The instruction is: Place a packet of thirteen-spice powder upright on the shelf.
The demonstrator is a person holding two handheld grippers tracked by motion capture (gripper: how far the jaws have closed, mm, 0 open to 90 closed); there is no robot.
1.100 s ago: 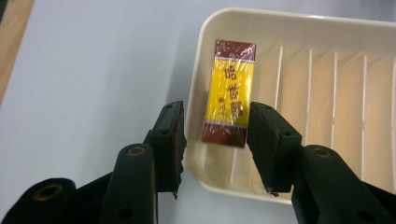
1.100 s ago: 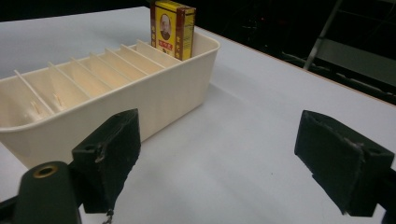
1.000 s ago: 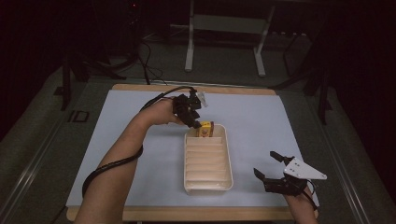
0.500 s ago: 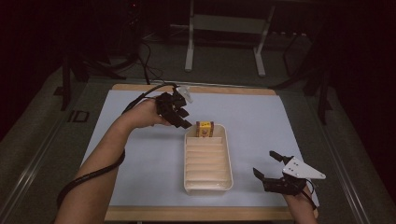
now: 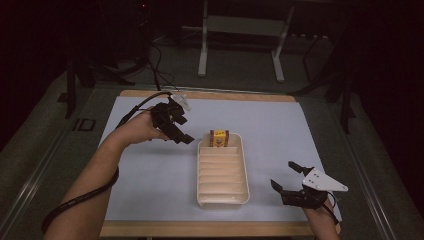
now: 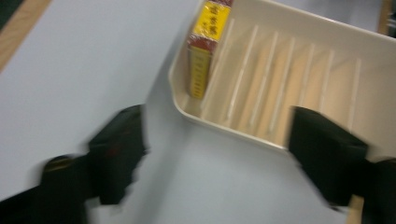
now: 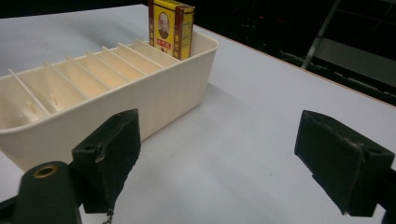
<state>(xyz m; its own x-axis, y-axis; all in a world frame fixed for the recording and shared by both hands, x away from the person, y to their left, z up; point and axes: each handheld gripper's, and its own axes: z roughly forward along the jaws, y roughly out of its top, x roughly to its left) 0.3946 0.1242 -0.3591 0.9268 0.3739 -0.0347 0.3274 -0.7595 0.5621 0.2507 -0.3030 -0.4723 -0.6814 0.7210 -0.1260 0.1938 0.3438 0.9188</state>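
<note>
Yellow box (image 5: 219, 138) stands upright in tray's (image 5: 223, 197) far slot.

— What can't you make out?
— The left gripper (image 6: 215, 154) is smeared by motion blur, and the box's (image 6: 205, 46) top is cut off by the upper edge.
— And the tray (image 7: 154, 100)?
— Its near end runs past the left edge; the box's lettering is too small.
</note>
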